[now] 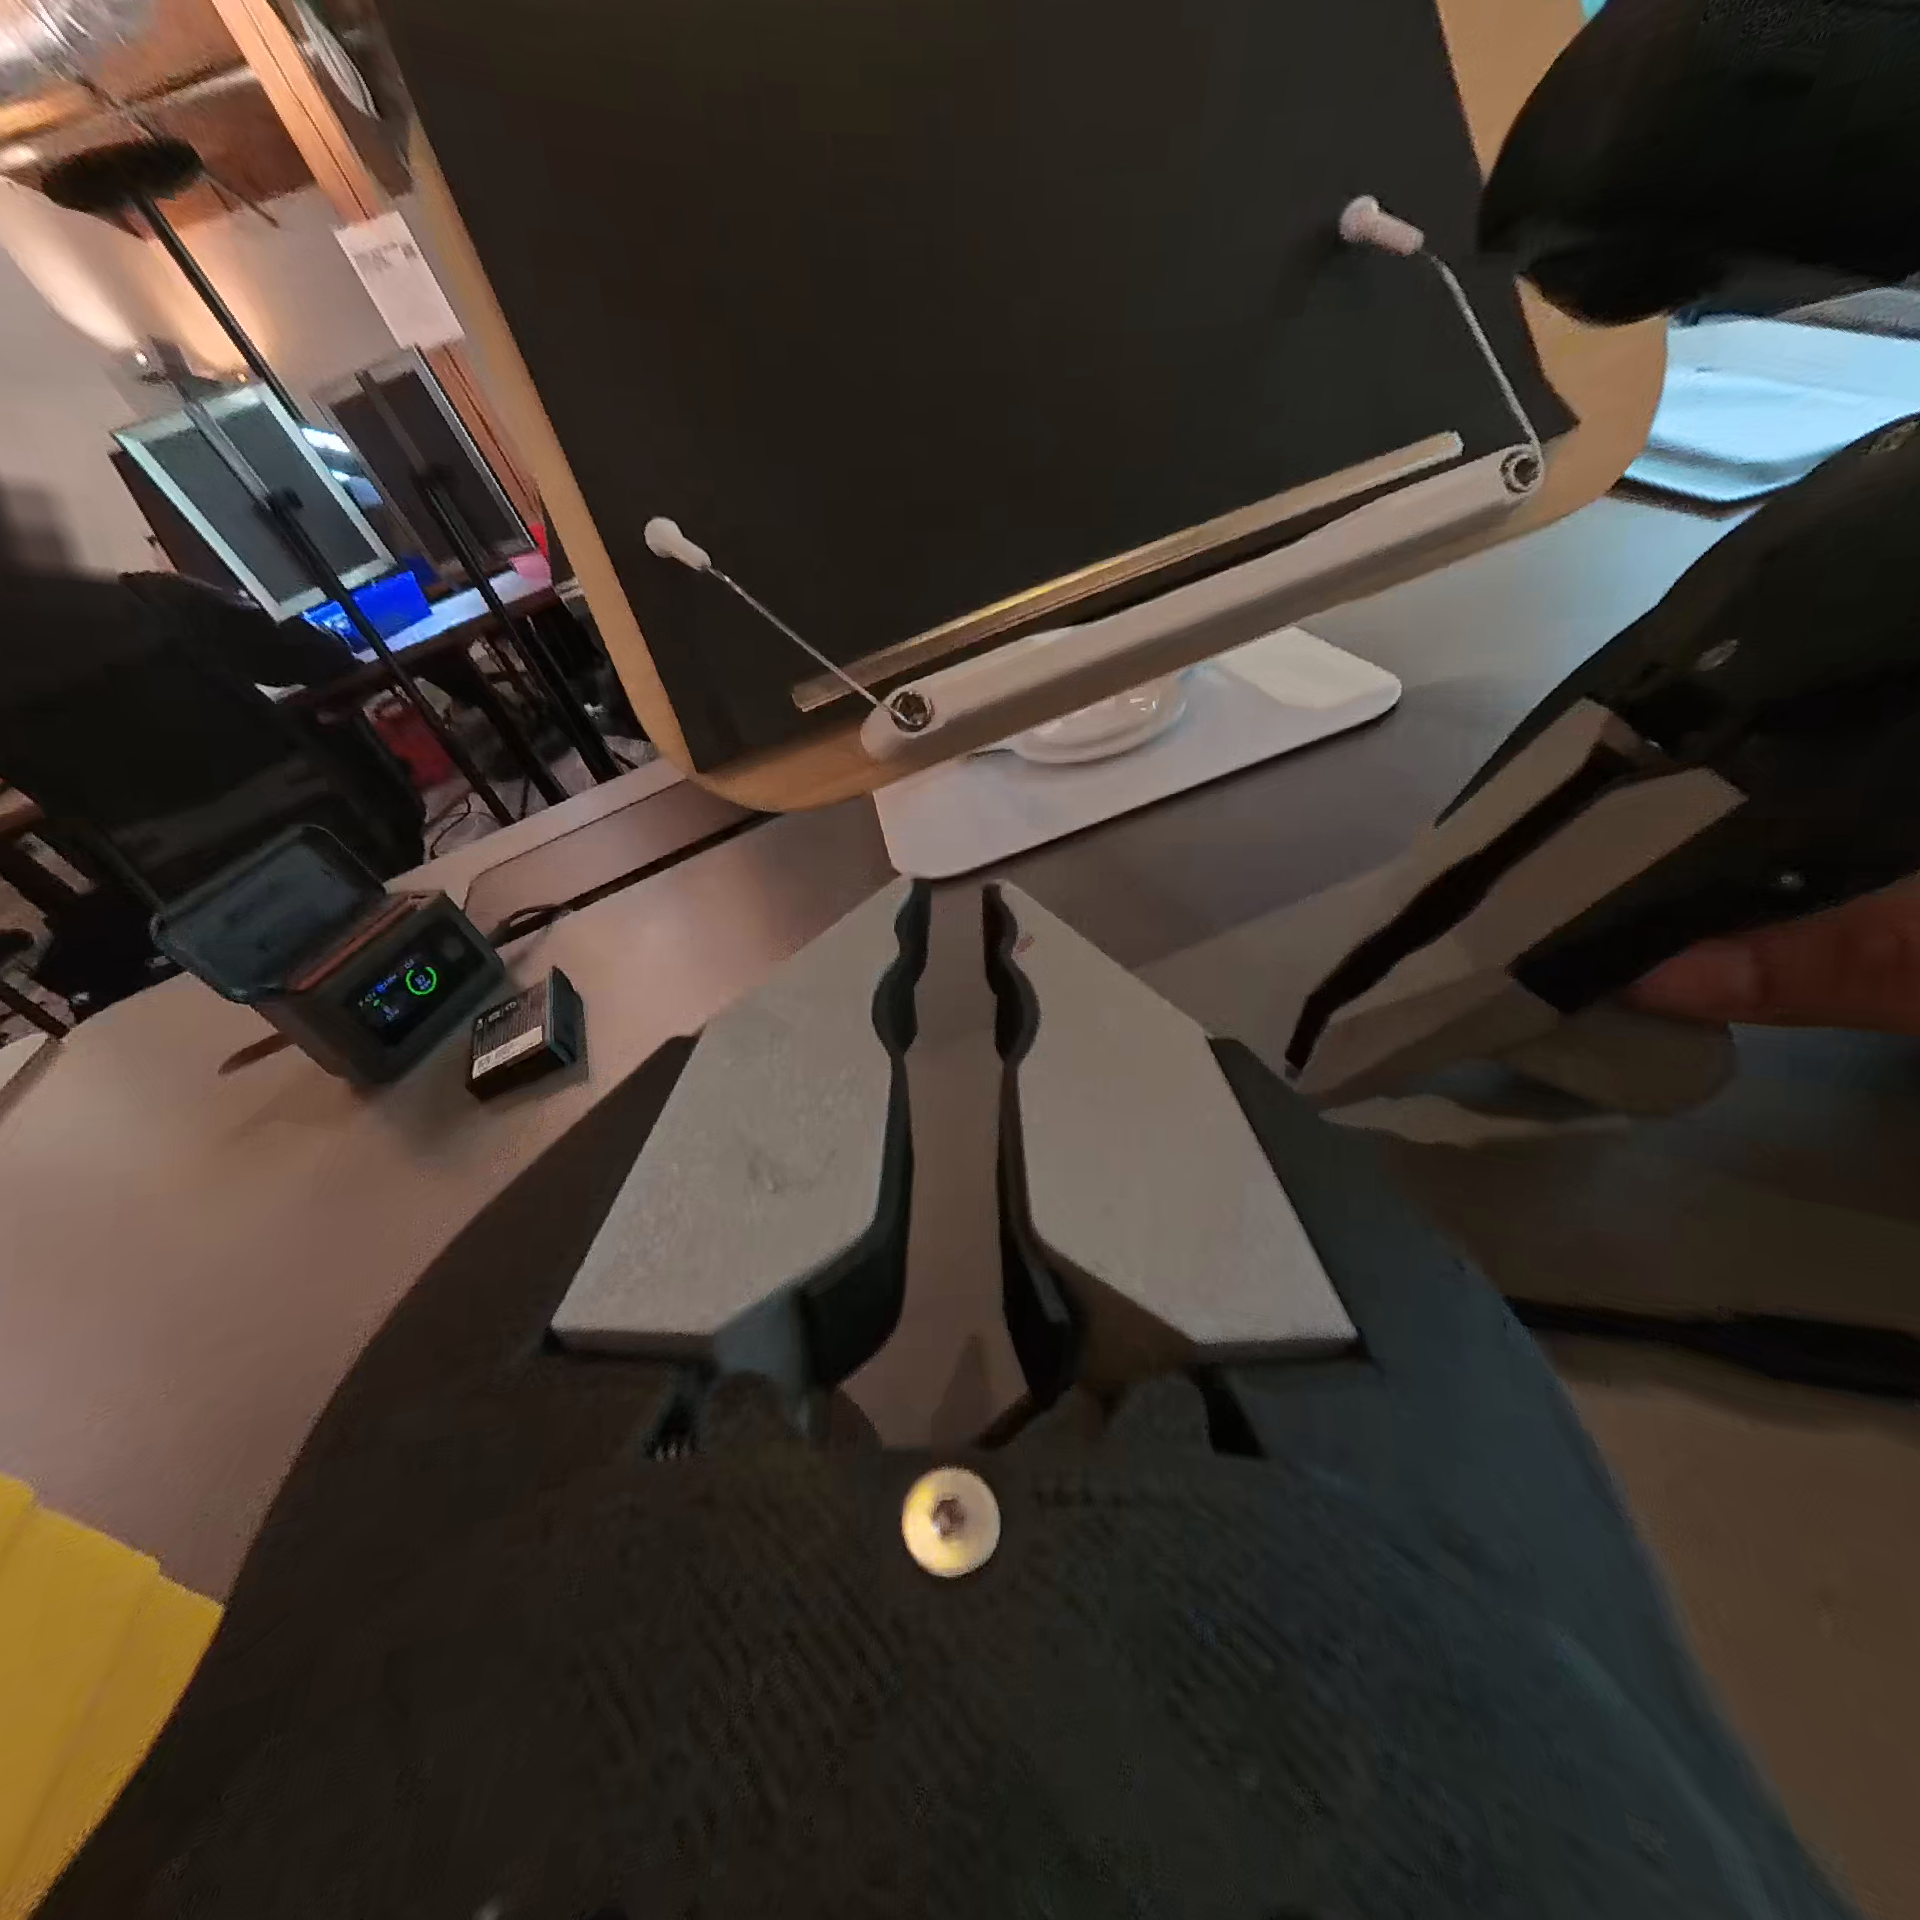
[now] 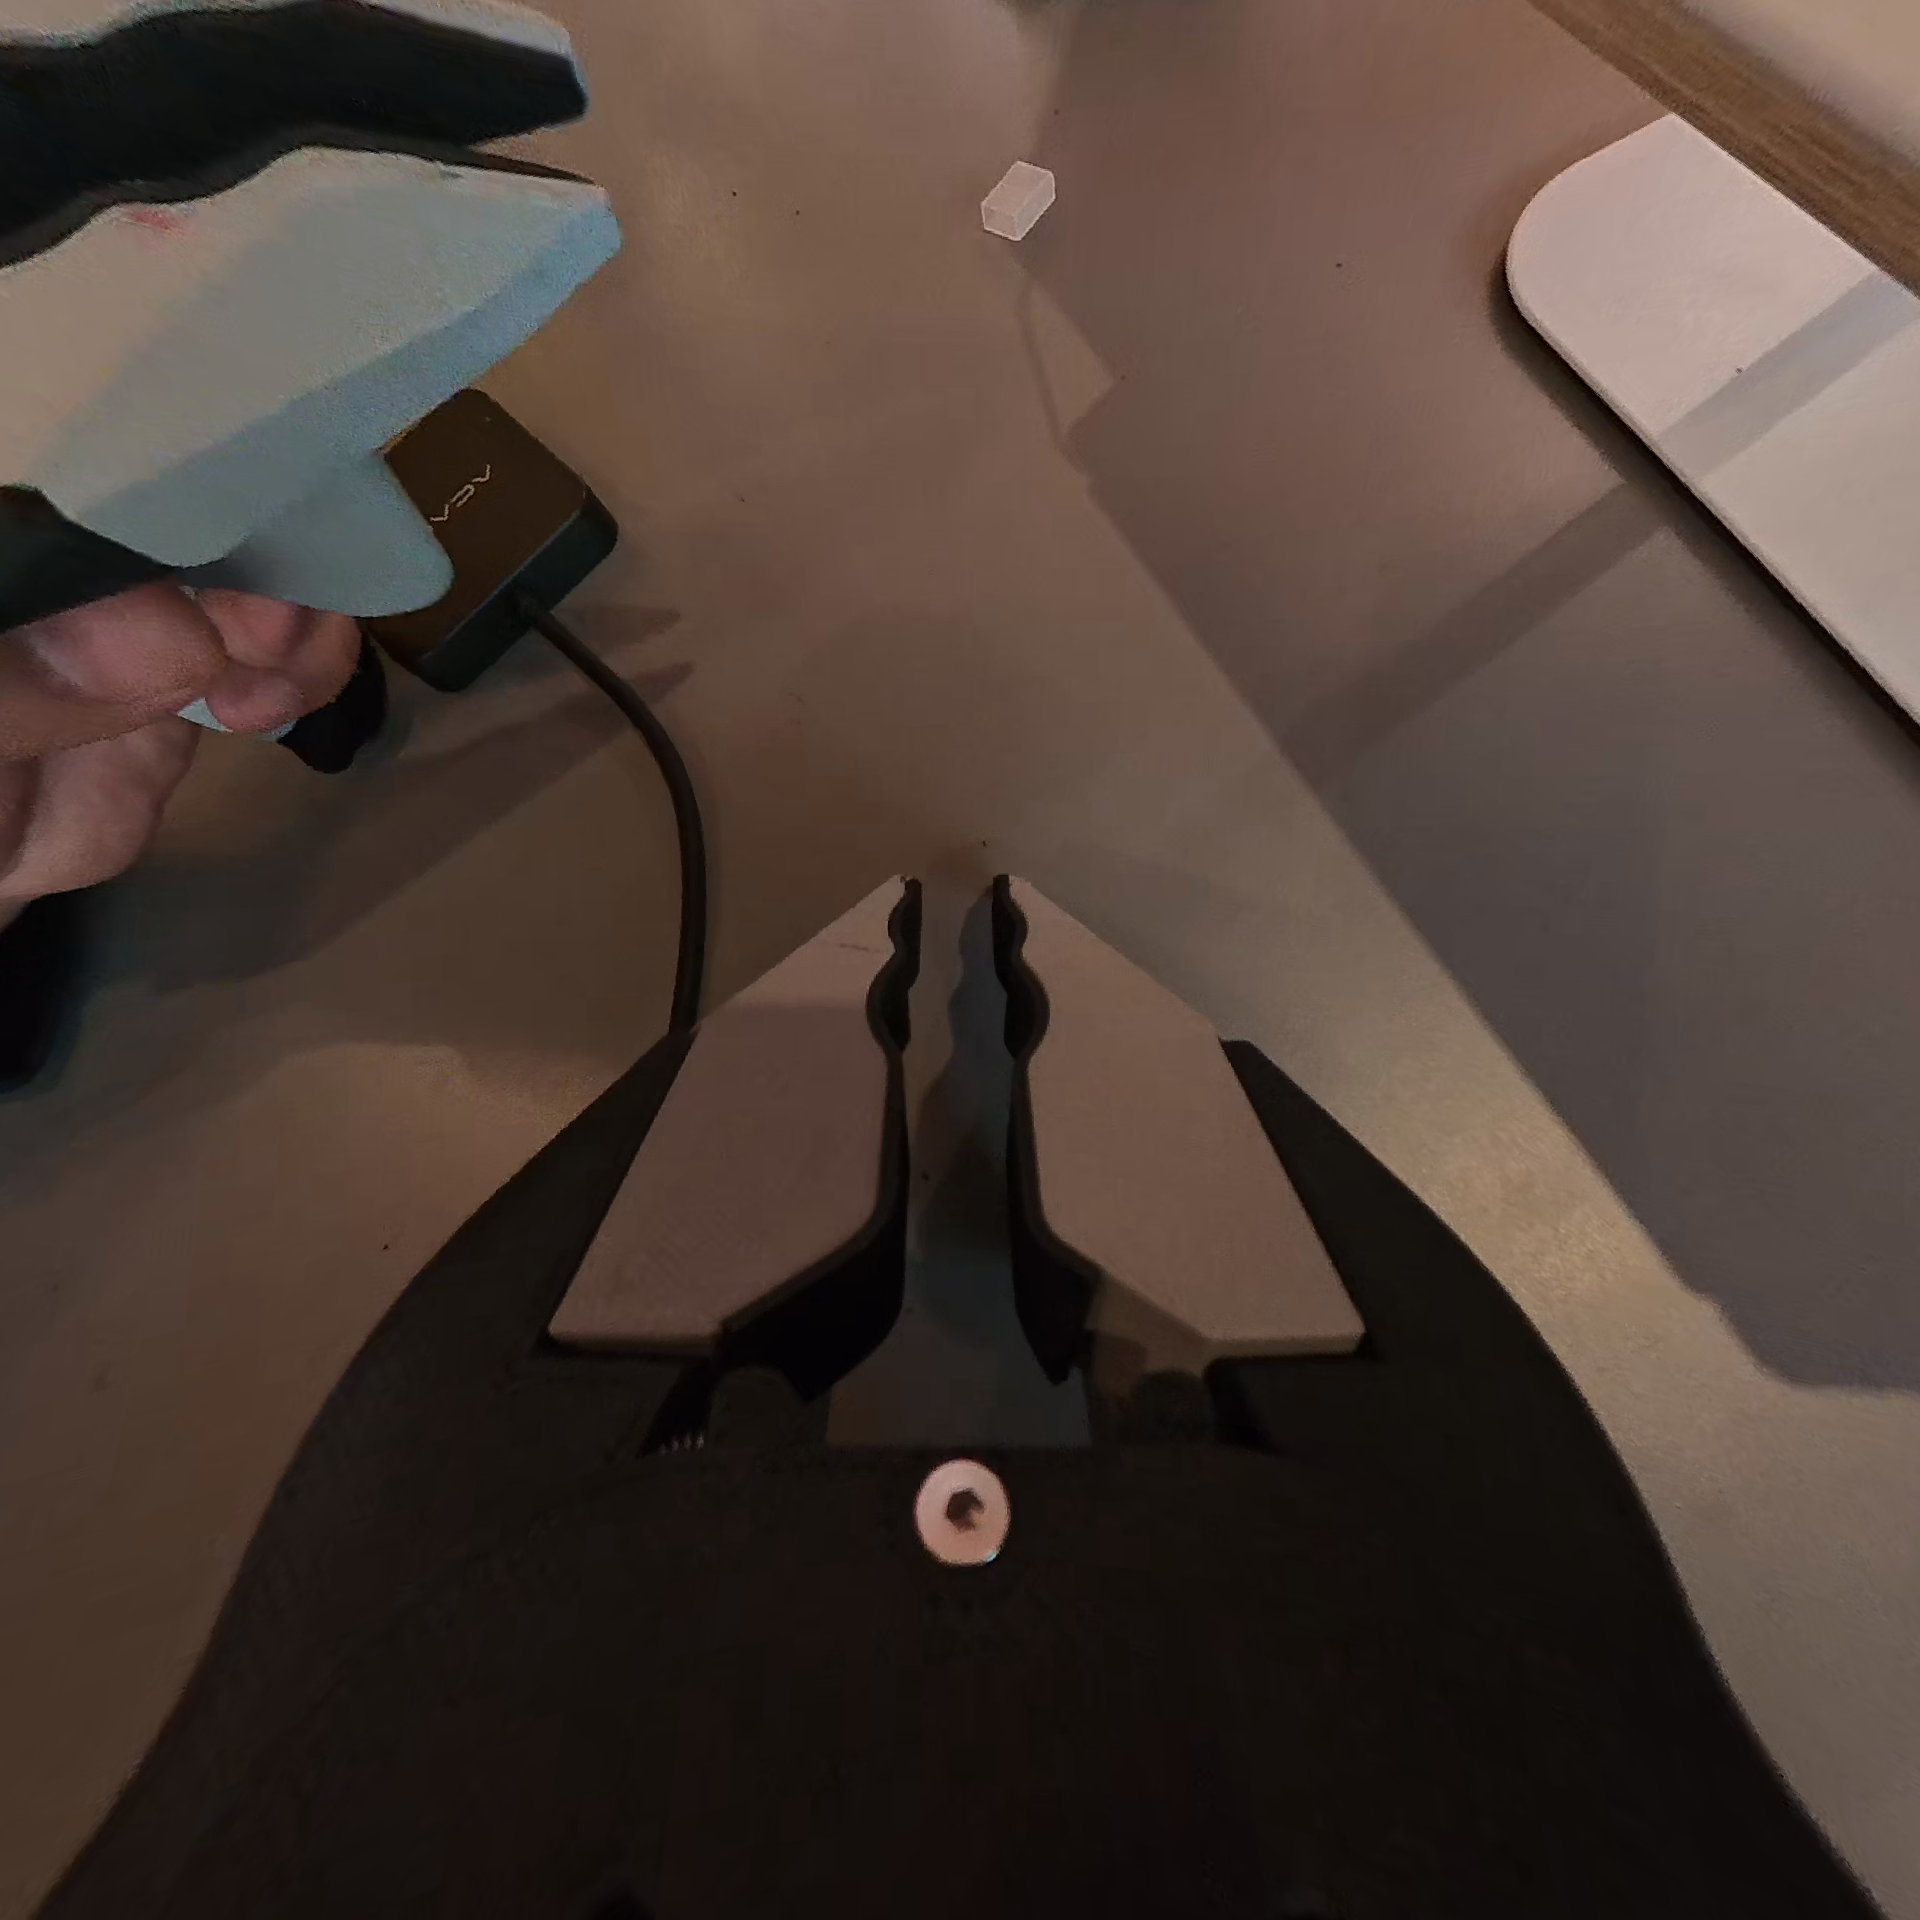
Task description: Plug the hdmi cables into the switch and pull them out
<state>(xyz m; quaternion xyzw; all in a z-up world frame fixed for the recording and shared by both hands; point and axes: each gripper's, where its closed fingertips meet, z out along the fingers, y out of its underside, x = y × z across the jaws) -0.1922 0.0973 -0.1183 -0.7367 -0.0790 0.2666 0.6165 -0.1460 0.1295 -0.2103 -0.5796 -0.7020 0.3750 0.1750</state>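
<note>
Right gripper (image 2: 956, 883) nearest, fingers nearly closed, empty, over bare desk (image 2: 1195, 727). Left gripper (image 1: 951, 888) likewise narrow, grasping nothing. Switch (image 2: 499, 520) at left, black cable (image 2: 670, 810) attached. Judged step: approach; next needs fingers spread around the plug

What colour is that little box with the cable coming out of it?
Black, with a glossy top; the switch shows best in the right wrist view, partly hidden behind the left gripper.
</note>
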